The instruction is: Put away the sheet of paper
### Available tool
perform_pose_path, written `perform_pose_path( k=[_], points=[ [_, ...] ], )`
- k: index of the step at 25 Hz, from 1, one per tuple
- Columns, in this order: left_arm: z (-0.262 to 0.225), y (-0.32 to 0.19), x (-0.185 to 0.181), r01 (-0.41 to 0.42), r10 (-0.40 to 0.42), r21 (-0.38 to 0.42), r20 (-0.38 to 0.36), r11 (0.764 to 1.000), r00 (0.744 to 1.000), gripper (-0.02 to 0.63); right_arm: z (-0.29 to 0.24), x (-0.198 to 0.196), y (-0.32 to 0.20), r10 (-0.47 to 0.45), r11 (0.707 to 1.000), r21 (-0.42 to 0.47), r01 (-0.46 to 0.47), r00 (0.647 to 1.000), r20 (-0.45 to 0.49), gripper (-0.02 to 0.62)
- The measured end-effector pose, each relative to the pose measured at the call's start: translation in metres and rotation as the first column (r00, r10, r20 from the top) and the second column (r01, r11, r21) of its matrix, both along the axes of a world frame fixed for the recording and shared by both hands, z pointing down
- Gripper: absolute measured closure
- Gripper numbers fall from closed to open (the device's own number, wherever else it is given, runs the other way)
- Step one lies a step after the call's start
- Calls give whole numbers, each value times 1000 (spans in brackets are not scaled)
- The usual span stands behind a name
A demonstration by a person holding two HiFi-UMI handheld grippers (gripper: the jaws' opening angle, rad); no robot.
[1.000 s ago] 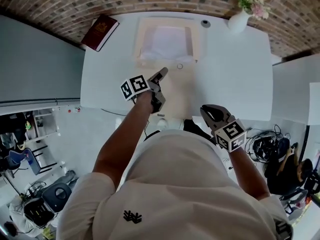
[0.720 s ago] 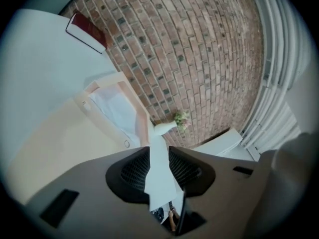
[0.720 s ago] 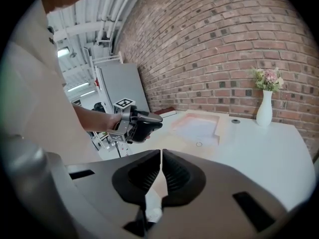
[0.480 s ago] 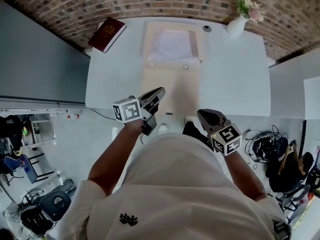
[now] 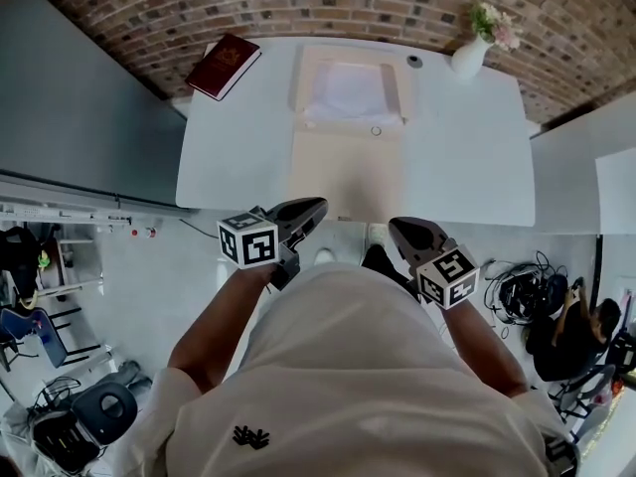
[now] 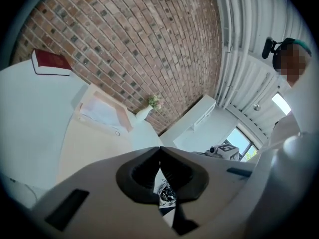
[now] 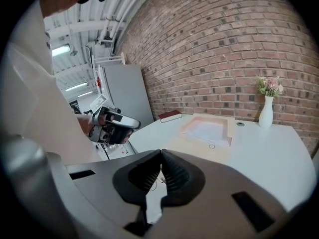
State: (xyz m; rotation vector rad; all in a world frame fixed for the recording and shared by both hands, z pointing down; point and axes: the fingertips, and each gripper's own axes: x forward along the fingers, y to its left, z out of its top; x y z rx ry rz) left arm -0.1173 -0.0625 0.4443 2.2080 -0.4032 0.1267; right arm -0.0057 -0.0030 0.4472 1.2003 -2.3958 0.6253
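The sheet of paper (image 5: 350, 92) (image 6: 99, 111) (image 7: 207, 129) lies flat in the far half of a cream folder (image 5: 348, 172) (image 6: 89, 143) (image 7: 199, 146). The folder is spread open along the middle of the white tabletop (image 5: 457, 147), and a raised cream border frames the sheet. The near half of the folder is bare, apart from a small ring clasp (image 5: 376, 131) (image 7: 212, 146) just below the sheet's near right corner. Neither claw touches the folder. Both hang on the person's side of it, past its near edge and off the tabletop, over the floor. The left claw (image 5: 316, 205) (image 6: 159, 148) is near the folder's near left corner. Its jaws are pressed together tip to tip with nothing between them. The right claw (image 5: 396, 225) (image 7: 160, 152) is near the folder's near right corner and is likewise closed and empty, its ribbed pads meeting at the tips. Each claw points roughly toward the folder, with its marker cube behind it at the person's wrist. A dark red book (image 5: 224, 65) (image 6: 50, 62) (image 7: 170, 116) lies flat, well apart from the folder, out beyond its far left corner. A white vase (image 5: 469, 56) (image 6: 143, 114) (image 7: 265, 112) with pale pink flowers stands upright to the right of the folder's far end. A small dark round object (image 5: 414, 62) (image 7: 240, 124) sits between that far right corner and the vase; it is too small to tell what it is.
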Motion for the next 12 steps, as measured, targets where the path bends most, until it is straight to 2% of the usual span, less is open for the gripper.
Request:
perform_pose_path(
  k=[6, 12],
  points=[
    [-2, 21, -11, -19, 17, 43, 25, 999, 1000, 581, 0, -4, 14, 11, 1000, -4, -11, 1000, -8, 566],
    [1, 25, -18, -16, 13, 54, 39, 998, 999, 581, 5, -13, 23, 6, 1000, -11, -6, 1000, -15, 567]
  ],
)
